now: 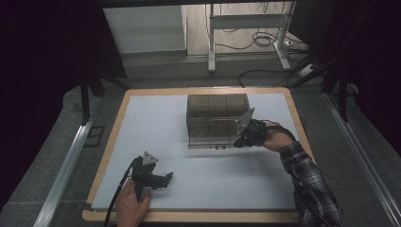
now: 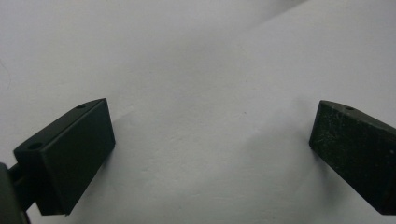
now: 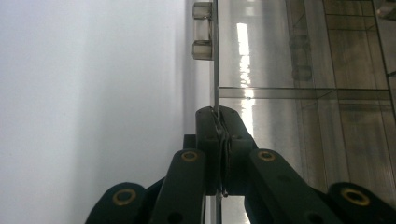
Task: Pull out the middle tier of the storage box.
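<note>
We see a clear, smoke-tinted plastic box with compartments [image 1: 217, 120] standing toward the far middle of the white surface [image 1: 203, 189], which has a wooden edge around it. The right claw [image 1: 240, 140] is at the box's near right corner, and in the right gripper view its jaws are pressed together on a thin transparent panel of the box [image 3: 216, 70], seen edge-on. A small clear hinge or latch block [image 3: 202, 30] sits on that panel farther up. The person's right hand [image 1: 274, 140] and plaid sleeve [image 1: 309, 184] reach in from the right. The left claw [image 1: 166, 179] rests low over the near left part of the surface, well apart from the box, with the left hand [image 1: 132, 205] behind it. In the left gripper view its jaws stand wide apart with only bare white surface between them.
</note>
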A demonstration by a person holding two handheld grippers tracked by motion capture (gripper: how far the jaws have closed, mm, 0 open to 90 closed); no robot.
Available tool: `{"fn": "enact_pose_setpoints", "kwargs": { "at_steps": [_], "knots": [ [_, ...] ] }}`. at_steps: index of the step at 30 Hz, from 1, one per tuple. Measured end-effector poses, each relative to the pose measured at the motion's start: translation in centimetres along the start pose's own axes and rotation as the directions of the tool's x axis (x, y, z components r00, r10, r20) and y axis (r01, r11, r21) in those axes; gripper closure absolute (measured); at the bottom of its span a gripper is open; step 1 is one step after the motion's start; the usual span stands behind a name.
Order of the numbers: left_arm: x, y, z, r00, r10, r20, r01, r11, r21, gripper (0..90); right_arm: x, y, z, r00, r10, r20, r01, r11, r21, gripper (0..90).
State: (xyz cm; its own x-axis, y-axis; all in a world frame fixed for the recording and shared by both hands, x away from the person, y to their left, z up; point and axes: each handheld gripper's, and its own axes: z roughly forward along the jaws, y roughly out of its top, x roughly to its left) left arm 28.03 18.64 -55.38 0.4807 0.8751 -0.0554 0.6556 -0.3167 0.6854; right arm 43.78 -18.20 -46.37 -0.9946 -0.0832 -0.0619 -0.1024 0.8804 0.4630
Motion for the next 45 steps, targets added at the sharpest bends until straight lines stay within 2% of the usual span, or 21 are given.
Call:
{"fn": "enact_pose_setpoints", "kwargs": {
  "at_steps": [1, 2, 3, 4, 5, 7, 10, 11, 13, 15, 16, 20, 21, 27, 30, 38, 45],
  "knots": [
    [0.0, 0.0, 0.0, 1.0, 0.0, 0.0, 0.0, 1.0, 0.0, 0.0, 0.0, -0.1, 0.0, 0.9999, -0.008, 0.011, 0.008, 1.0, 0.006, 87.3],
    [0.0, 0.0, 0.0, 1.0, 0.0, 0.0, 0.0, 1.0, 0.0, 0.0, 0.0, -0.1, 0.1, 1.0, -0.004, -0.006, 0.004, 1.0, 0.002, 87.2],
    [0.0, 0.0, 0.0, 1.0, 0.0, 0.0, 0.0, 1.0, 0.0, 0.0, 0.0, -0.2, 0.1, 0.9999, -0.008, 0.014, 0.008, 1.0, 0.012, 87.1],
    [0.0, 0.0, 0.0, 1.0, 0.0, 0.0, 0.0, 1.0, 0.0, 0.0, 0.0, -0.2, 0.3, 1.0, -0.005, -0.003, 0.005, 1.0, 0.003, 86.9],
    [0.0, 0.0, 0.0, 1.0, 0.0, 0.0, 0.0, 1.0, 0.0, 0.0, 0.0, -0.2, 0.3, 1.0, -0.006, 0.0, 0.006, 1.0, 0.003, 86.2],
    [0.0, 0.0, 0.0, 1.0, 0.0, 0.0, 0.0, 1.0, 0.0, 0.0, 0.2, -0.1, 0.3, 0.9994, -0.019, 0.03, 0.019, 1.0, 0.014, 83.4],
    [0.0, 0.0, 0.0, 1.0, 0.0, 0.0, 0.0, 1.0, 0.0, 0.0, 0.3, -0.1, 0.5, 0.9993, -0.023, 0.027, 0.023, 0.999, 0.023, 80.5],
    [0.0, 0.0, 0.0, 1.0, 0.0, 0.0, 0.0, 1.0, 0.0, 0.0, 0.3, -0.1, 0.5, 0.9986, -0.027, 0.045, 0.026, 0.999, 0.027, 79.6],
    [0.0, 0.0, 0.0, 1.0, 0.0, 0.0, 0.0, 1.0, 0.0, 0.0, 0.3, -0.1, 0.5, 0.9992, -0.023, 0.032, 0.023, 1.0, 0.013, 78.1],
    [0.0, 0.0, 0.0, 1.0, 0.0, 0.0, 0.0, 1.0, 0.0, 0.0, 0.3, 0.0, 0.4, 0.9986, -0.022, 0.048, 0.022, 1.0, 0.012, 76.9],
    [0.0, 0.0, 0.0, 1.0, 0.0, 0.0, 0.0, 1.0, 0.0, 0.0, 0.3, 0.0, 0.5, 0.999, -0.022, 0.038, 0.022, 1.0, 0.0, 75.6],
    [0.0, 0.0, 0.0, 1.0, 0.0, 0.0, 0.0, 1.0, 0.0, 0.0, 0.5, 0.3, 0.2, 0.9981, -0.014, 0.06, 0.014, 1.0, -0.002, 72.2],
    [0.0, 0.0, 0.0, 1.0, 0.0, 0.0, 0.0, 1.0, 0.0, 0.0, 0.4, 0.3, 0.2, 0.9984, -0.019, 0.054, 0.02, 1.0, -0.017, 71.2],
    [0.0, 0.0, 0.0, 1.0, 0.0, 0.0, 0.0, 1.0, 0.0, 0.0, 0.7, 0.5, -0.2, 0.9963, 0.014, 0.085, -0.011, 0.999, -0.034, 66.7],
    [0.0, 0.0, 0.0, 1.0, 0.0, 0.0, 0.0, 1.0, 0.0, 0.0, 0.8, 0.5, -0.4, 0.9962, 0.022, 0.084, -0.019, 0.999, -0.045, 65.2],
    [0.0, 0.0, 0.0, 1.0, 0.0, 0.0, 0.0, 1.0, 0.0, 0.0, 1.3, 0.6, -0.8, 0.9913, 0.035, 0.127, -0.028, 0.998, -0.056, 58.8],
    [0.0, 0.0, 0.0, 1.0, -0.001, 0.0, 0.001, 1.0, 0.0, 0.0, 1.8, 0.6, -1.1, 0.9884, 0.06, 0.139, -0.049, 0.995, -0.081, 54.7]
  ]
}}
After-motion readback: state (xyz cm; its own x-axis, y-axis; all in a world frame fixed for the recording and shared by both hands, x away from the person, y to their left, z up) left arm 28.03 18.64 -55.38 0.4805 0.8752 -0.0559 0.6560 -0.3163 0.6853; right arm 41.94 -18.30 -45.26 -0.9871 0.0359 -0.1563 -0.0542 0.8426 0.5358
